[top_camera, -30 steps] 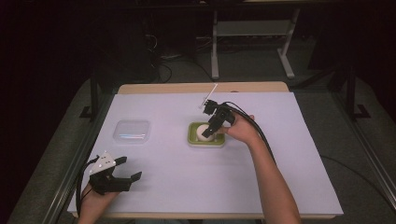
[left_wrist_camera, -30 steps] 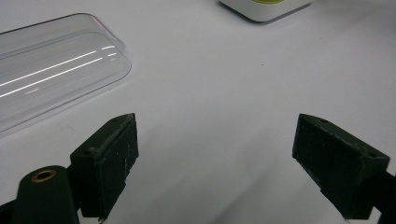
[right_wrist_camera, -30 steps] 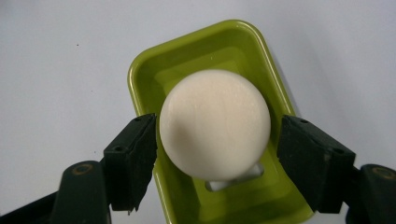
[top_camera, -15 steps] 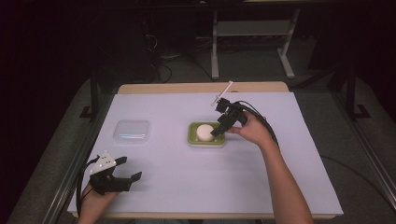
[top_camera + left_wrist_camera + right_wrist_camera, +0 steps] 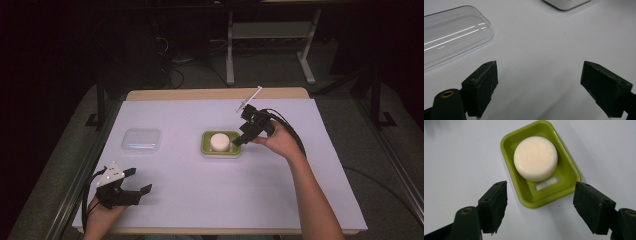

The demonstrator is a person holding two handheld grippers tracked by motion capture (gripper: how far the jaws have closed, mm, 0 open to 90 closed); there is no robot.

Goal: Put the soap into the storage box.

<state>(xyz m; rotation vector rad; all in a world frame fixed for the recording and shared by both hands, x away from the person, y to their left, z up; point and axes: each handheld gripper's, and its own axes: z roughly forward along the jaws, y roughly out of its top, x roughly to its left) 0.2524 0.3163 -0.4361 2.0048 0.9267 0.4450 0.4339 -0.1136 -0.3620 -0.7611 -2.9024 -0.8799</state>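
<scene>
Near the middle of the white-covered table (image 5: 280, 200), a round white soap bar (image 5: 219, 142) lies in a green soap dish (image 5: 221, 152), toward the dish's far end in the right gripper view, with a pale slot in the dish floor showing just beside the bar. Your right gripper (image 5: 238, 139) sits just beside the dish's right edge, its jaws spread wide and gripping nothing; in its own view the two jaws stand either side of the dish's near corner, apart from the soap. Your right hand (image 5: 280, 142) holds it with the cable looping back over the wrist. Down at the near left corner of the table, your left gripper (image 5: 139, 181) rests low over the cover with its jaws likewise parted and empty, the grey three-cornered plate on top. A clear plastic lid (image 5: 141, 140) lies flat on the cover ahead of it, well apart from the dish; the left gripper view shows its rounded corner at upper left.
</scene>
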